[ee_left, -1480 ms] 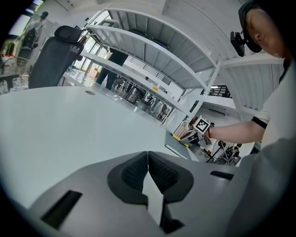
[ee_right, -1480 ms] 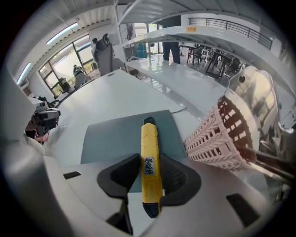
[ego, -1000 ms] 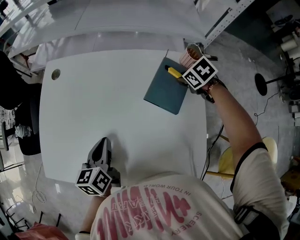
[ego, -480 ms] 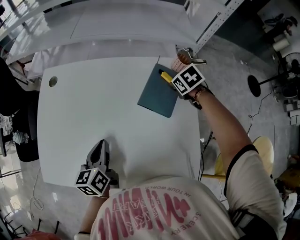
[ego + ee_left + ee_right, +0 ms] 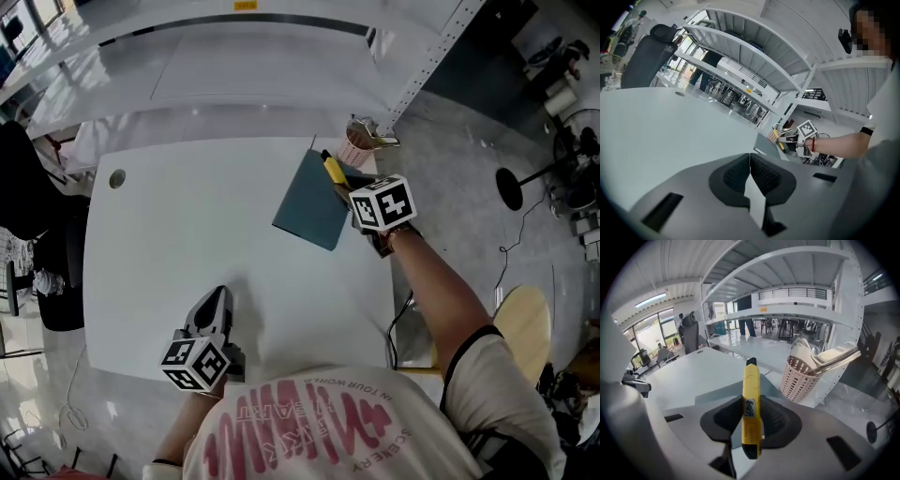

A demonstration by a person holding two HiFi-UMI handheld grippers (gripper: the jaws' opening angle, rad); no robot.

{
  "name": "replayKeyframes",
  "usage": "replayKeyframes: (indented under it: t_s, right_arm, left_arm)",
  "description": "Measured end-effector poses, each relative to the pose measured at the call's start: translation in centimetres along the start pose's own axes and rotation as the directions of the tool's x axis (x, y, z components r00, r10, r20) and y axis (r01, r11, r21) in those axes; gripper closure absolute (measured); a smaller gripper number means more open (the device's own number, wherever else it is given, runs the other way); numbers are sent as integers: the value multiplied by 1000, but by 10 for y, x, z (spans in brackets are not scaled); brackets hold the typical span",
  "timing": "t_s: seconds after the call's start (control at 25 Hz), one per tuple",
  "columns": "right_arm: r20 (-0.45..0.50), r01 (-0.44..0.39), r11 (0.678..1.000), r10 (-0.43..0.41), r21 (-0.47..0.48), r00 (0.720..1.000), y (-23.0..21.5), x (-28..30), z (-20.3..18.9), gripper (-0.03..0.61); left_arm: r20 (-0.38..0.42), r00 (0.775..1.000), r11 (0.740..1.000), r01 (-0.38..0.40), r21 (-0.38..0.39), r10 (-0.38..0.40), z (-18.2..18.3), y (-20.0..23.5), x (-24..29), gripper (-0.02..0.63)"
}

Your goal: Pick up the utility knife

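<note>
The yellow utility knife [image 5: 751,404] with a black tip stands between the pads of my right gripper [image 5: 751,425], which is shut on its middle. From the head view, the knife [image 5: 334,170] points away from me over the right edge of the dark teal mat [image 5: 307,204], with the right gripper [image 5: 347,187] lifted above that mat. My left gripper [image 5: 213,305] hovers over the near left part of the white table [image 5: 187,234]. Its pads [image 5: 761,174] meet with nothing between them. In the left gripper view the knife [image 5: 776,135] shows far off.
A pink mesh basket [image 5: 356,146] holding a metal tool and a cloth stands at the table's far right corner, just beyond the mat. It also shows to the right of the knife as the basket [image 5: 801,378]. A round cable hole [image 5: 116,178] is at the far left.
The right gripper has risen with the knife and drawn back toward me over the mat's right edge. The left gripper has lifted a little above the table.
</note>
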State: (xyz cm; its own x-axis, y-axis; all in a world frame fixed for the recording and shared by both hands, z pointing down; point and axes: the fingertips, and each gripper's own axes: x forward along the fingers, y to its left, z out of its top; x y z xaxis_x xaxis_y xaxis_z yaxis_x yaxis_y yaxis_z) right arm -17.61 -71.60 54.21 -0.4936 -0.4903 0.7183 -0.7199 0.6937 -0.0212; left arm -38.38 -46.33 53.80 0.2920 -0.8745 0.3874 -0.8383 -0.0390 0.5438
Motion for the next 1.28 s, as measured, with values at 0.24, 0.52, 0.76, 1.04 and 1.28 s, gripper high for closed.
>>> replayKeyframes:
  t_s: [0.24,0.52,0.76,1.04,1.28]
  right_arm:
    - [213,3,999,-12,44,977,5,-55,5,449]
    - [384,5,995,-41,96,922,6,-126,1,449]
    - [534,-25,989,-58,147,844,19,-202,-5,449]
    - [639,-56,972,-106,228,762,26,-293,-15,449]
    - [681,-53,959,-158,278,715,33,-355,-41,448]
  left_arm:
    - [30,998,998,46,48,-47,6,-43,5,589]
    - [102,991,992,72,103,-82,23,-105,4,589]
    - [163,980,985,90,146,-114,31,-161,-7,590]
    - [227,957,970,137,200,-182,38,-233,-29,589]
    - [281,934,958,152,242,-219,39,-279,-60,589]
